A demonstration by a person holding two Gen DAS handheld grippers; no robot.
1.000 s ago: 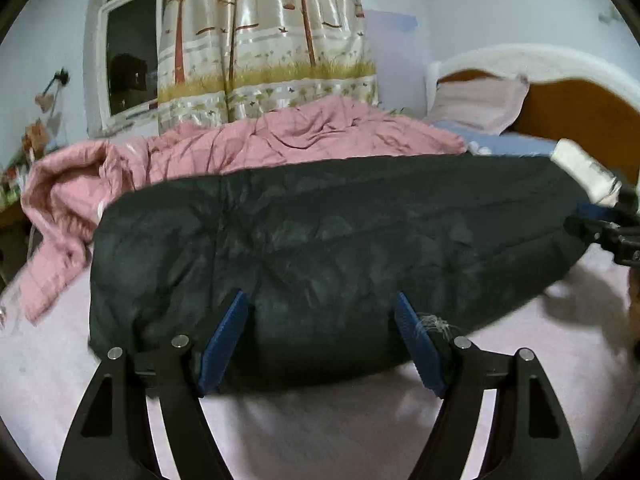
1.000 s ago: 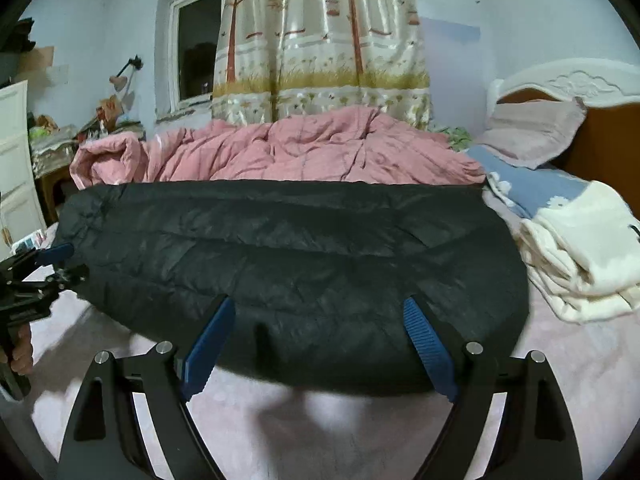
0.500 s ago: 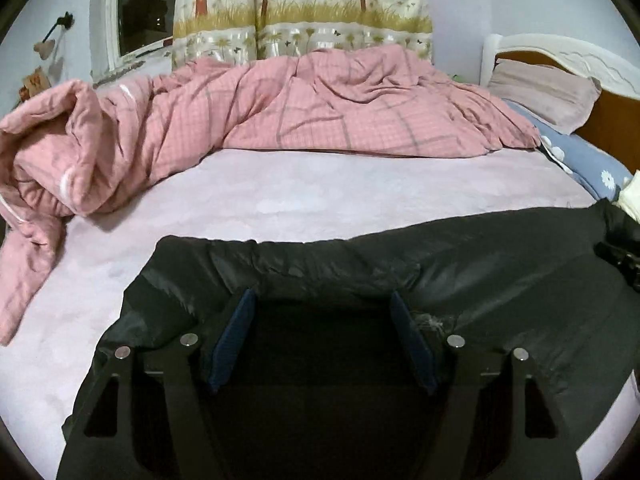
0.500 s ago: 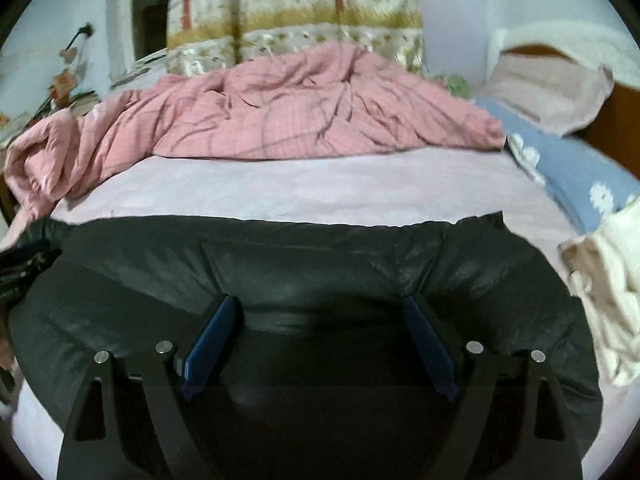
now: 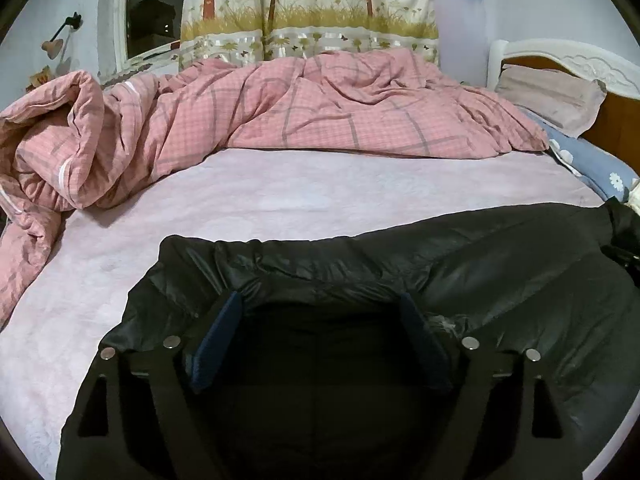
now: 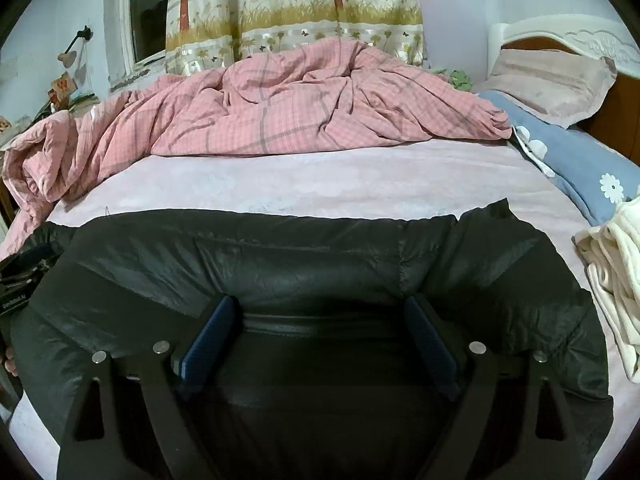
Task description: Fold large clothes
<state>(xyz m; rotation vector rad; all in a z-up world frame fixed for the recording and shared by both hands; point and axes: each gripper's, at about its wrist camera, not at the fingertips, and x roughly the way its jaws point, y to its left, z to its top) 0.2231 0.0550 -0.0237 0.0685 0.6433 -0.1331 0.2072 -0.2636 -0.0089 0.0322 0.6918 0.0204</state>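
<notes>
A black puffy jacket lies spread across the near part of the pale pink bed sheet. My left gripper sits on its left part, with a thick fold bunched between the blue pads; its jaws are opening while the fabric still touches both pads. My right gripper sits on the right part, with its jaws wide and a seam fold held taut between the pads. The left gripper also shows at the edge of the right wrist view.
A crumpled pink checked duvet fills the far side and left edge of the bed. At the right are a blue flowered pillow, a pink pillow, a cream blanket pile and the headboard. Bare sheet lies between jacket and duvet.
A second ago the jacket hung in front of both cameras, held up off the bed. It has come down flat onto the sheet with both grippers. Little has moved since half a second ago.
</notes>
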